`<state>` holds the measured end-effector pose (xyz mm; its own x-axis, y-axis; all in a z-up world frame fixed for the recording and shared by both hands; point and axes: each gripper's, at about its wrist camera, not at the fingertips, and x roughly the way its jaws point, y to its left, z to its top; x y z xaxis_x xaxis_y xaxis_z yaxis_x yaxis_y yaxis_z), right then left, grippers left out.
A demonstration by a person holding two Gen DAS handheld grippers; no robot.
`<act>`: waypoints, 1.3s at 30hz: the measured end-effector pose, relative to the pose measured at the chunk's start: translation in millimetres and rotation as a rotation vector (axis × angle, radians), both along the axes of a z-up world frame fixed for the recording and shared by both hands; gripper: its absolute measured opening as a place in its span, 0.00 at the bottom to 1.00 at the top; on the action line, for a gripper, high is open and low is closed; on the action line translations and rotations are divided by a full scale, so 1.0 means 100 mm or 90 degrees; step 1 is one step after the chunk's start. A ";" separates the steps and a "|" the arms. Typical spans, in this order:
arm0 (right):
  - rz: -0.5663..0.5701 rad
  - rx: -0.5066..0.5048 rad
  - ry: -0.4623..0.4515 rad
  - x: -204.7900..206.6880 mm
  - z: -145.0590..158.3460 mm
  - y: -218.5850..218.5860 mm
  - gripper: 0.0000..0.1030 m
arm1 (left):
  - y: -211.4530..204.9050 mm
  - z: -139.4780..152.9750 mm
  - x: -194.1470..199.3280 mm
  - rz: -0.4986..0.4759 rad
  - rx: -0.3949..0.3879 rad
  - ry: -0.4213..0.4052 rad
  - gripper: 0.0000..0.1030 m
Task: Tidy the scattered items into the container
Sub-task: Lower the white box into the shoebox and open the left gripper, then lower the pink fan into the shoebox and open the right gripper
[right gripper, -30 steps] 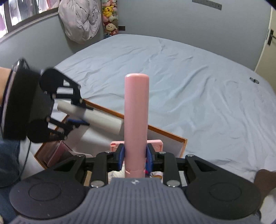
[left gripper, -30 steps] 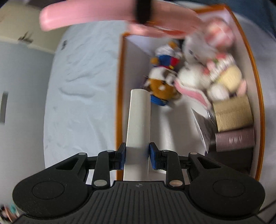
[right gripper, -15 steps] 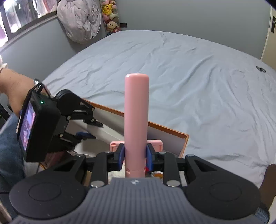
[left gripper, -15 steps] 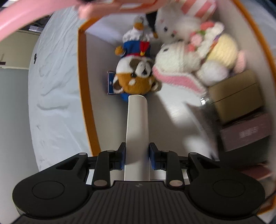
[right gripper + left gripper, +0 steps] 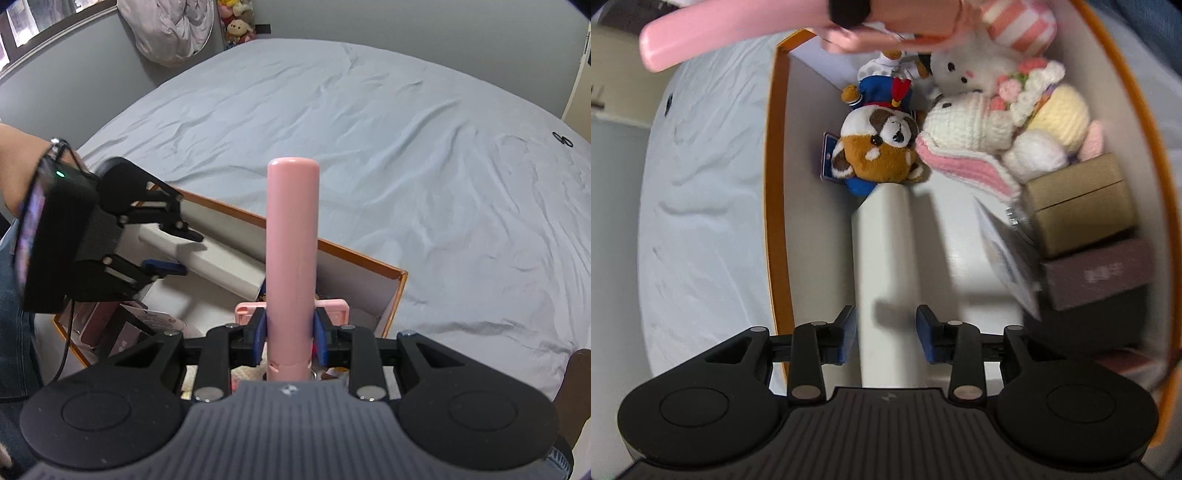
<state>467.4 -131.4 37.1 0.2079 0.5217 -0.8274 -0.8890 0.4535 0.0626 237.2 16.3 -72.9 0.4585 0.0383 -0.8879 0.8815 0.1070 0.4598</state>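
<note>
An orange-rimmed box point(image 5: 769, 206) with white walls lies on the bed; it also shows in the right wrist view point(image 5: 354, 254). My left gripper point(image 5: 886, 334) is inside it, jaws a little apart around a white cylinder point(image 5: 884, 266) that rests on the box floor, its far end against a brown raccoon plush point(image 5: 877, 149). My right gripper point(image 5: 290, 332) is shut on a pink cylinder point(image 5: 293, 236), held above the box; the pink cylinder point(image 5: 713, 29) shows at the top of the left wrist view. The left gripper point(image 5: 162, 247) and white cylinder point(image 5: 218, 266) show in the right wrist view.
Inside the box lie several plush toys, including a white crocheted bunny point(image 5: 967, 129) and a sailor duck point(image 5: 886, 83), a tan box point(image 5: 1078, 206), a brown box point(image 5: 1097, 273) and a card point(image 5: 1008, 258). The grey bedsheet point(image 5: 406, 147) spreads around the box.
My left gripper has lowered the white cylinder into the box and its jaws have opened off it. My right gripper stays shut on the pink cylinder, almost unmoved.
</note>
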 end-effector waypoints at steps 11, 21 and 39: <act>0.168 -0.040 -0.108 -0.29 0.02 0.39 0.29 | 0.54 0.65 -0.15 0.247 -0.246 -0.065 0.40; 0.424 -0.128 -0.207 -0.72 -0.13 1.15 0.28 | 1.01 0.96 -0.39 0.424 -0.394 -0.067 0.40; 0.522 -0.286 -0.236 -0.86 -0.65 1.90 0.30 | 1.43 0.76 -0.73 0.654 -0.559 -0.104 0.40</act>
<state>381.4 58.4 -28.3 0.2097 0.2747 -0.9384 -0.8660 -0.3933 -0.3087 163.8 159.6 3.6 0.6666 -0.1215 -0.7355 0.1705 0.9853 -0.0082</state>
